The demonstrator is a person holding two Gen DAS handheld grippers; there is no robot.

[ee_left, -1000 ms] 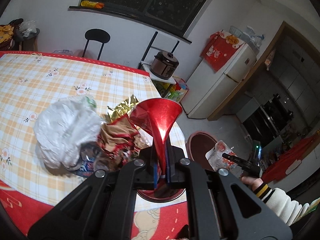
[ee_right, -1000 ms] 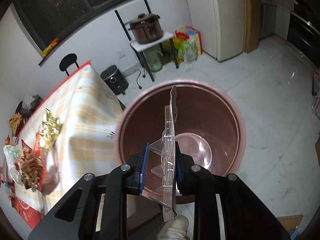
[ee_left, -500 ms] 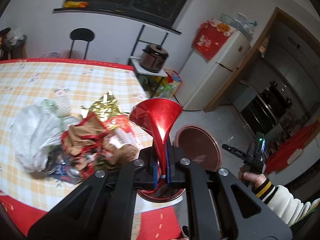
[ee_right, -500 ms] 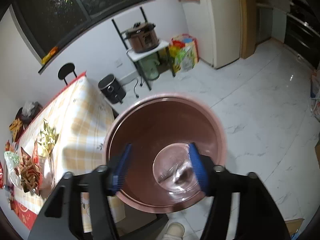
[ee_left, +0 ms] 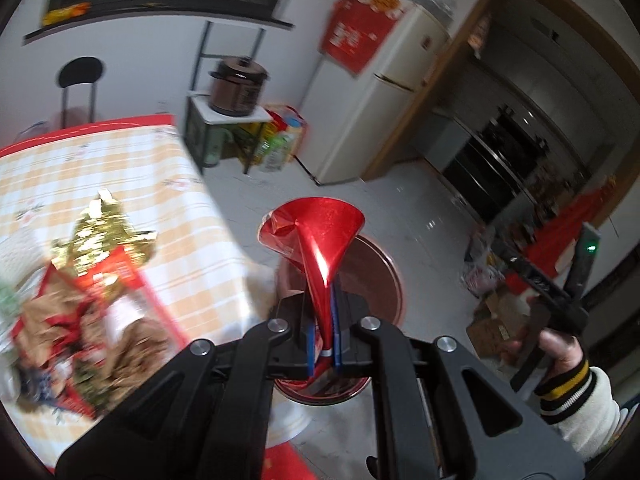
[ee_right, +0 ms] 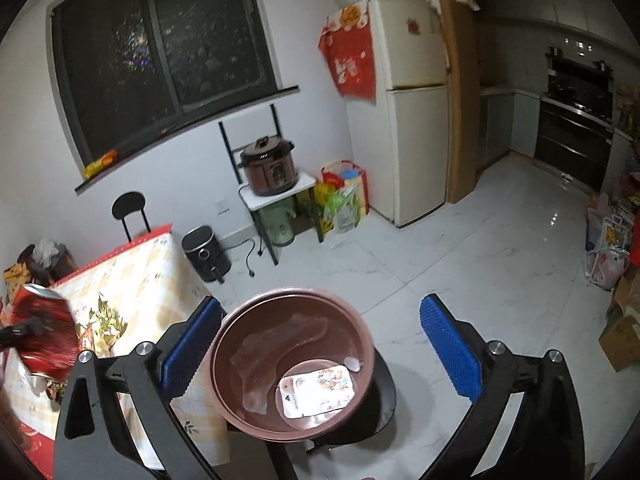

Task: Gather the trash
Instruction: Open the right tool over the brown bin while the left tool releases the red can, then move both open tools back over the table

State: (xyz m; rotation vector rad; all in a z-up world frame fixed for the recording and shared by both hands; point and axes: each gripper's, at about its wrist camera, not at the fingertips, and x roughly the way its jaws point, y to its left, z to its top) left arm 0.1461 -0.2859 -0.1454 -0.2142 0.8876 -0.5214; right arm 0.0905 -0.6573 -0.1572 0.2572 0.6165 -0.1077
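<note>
My left gripper (ee_left: 325, 334) is shut on a shiny red foil wrapper (ee_left: 316, 236) and holds it above the brown trash bin (ee_left: 384, 280), just past the table's edge. The wrapper also shows at the left of the right wrist view (ee_right: 44, 332). My right gripper (ee_right: 320, 348) is open and empty above the bin (ee_right: 294, 360). A clear plastic tray (ee_right: 276, 356) and a printed label (ee_right: 316, 390) lie inside the bin. A heap of wrappers and gold foil (ee_left: 92, 280) lies on the checked tablecloth (ee_left: 120, 168).
The bin stands on a black stool (ee_right: 380, 392) beside the table's corner. A rack with a brown cooker (ee_right: 270, 168), a small black bin (ee_right: 206, 254), a bag (ee_right: 344, 196) and a fridge (ee_right: 416, 112) stand behind. Boxes (ee_right: 620, 332) lie at the right.
My left gripper has swung right with the red wrapper, from over the table to over the bin. My right gripper has opened, dropped the clear tray into the bin and risen.
</note>
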